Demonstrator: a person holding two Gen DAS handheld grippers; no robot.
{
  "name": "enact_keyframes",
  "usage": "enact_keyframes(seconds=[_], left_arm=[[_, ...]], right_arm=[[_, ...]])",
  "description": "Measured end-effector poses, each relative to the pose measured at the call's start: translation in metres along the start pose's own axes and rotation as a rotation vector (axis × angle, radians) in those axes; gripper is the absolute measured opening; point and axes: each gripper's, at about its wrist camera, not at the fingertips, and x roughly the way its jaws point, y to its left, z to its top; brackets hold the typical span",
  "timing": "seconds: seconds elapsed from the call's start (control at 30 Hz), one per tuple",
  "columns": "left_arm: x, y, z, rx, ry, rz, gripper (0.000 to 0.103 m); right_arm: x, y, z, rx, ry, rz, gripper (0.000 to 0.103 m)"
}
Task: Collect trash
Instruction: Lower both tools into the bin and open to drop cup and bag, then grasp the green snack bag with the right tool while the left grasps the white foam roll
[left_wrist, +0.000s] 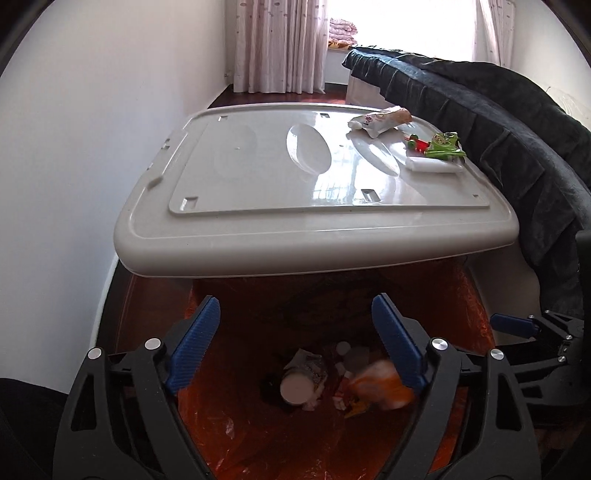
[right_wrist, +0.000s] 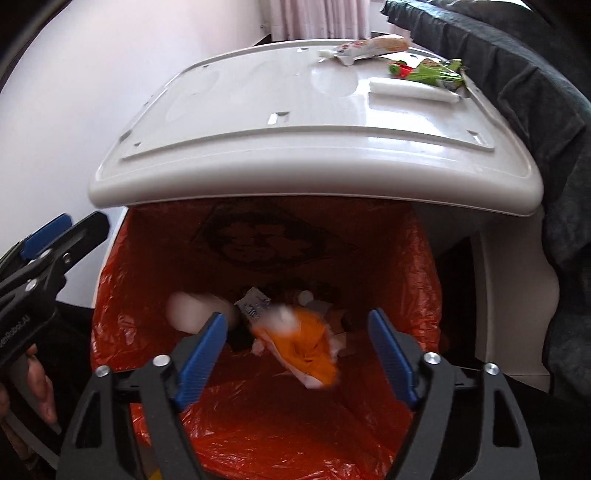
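Right wrist: orange wrapper (right_wrist: 303, 347) clear of bin liner (right_wrist: 424, 266) walls

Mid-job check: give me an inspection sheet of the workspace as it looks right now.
Surface: grey lid, glossy.
Job's things: orange wrapper and white cup in the bin with the red bag; green wrapper, white roll and pale packet on the lid.
Clutter: nothing seen.
Grippers: left gripper and right gripper open above the bin, nothing between the jaws.
Cables: nothing seen.
Surroundings: dark blanket, curtains, white wall.
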Motion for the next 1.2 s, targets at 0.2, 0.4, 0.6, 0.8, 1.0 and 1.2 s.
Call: enact_keyframes(seconds=[0.2, 0.4, 0.6, 0.8, 1.0, 1.2], left_arm=[[0.0, -0.001, 0.0, 0.0, -0.013, -0.006, 0.086], [0.001, -0.008, 0.004, 0.012, -0.02, -0.035, 0.087], [-0.002, -0.022, 0.025, 0.051, -0.076, -0.04, 0.087], [0.003, -0.046, 0.059, 0.075, -0.147, -0.058, 0.087], [0.015, -0.067, 0.082, 0.112, -0.179, -0.076, 0.088], [0.032, -0.075, 0.094, 0.121, -0.177, -0.082, 0.088]], right_arm=[[-0.016, -0.013, 0.008, 0.021, -0.061, -0.024, 0.082], [-0.027, -0.021, 0.022, 0.03, -0.105, -0.038, 0.084], [-0.043, -0.045, 0.075, 0.062, -0.191, -0.062, 0.085], [-0.044, -0.095, 0.157, 0.122, -0.291, -0.163, 0.087], [-0.005, -0.14, 0.228, 0.197, -0.27, -0.203, 0.087], [0.033, -0.162, 0.268, 0.223, -0.227, -0.225, 0.087]])
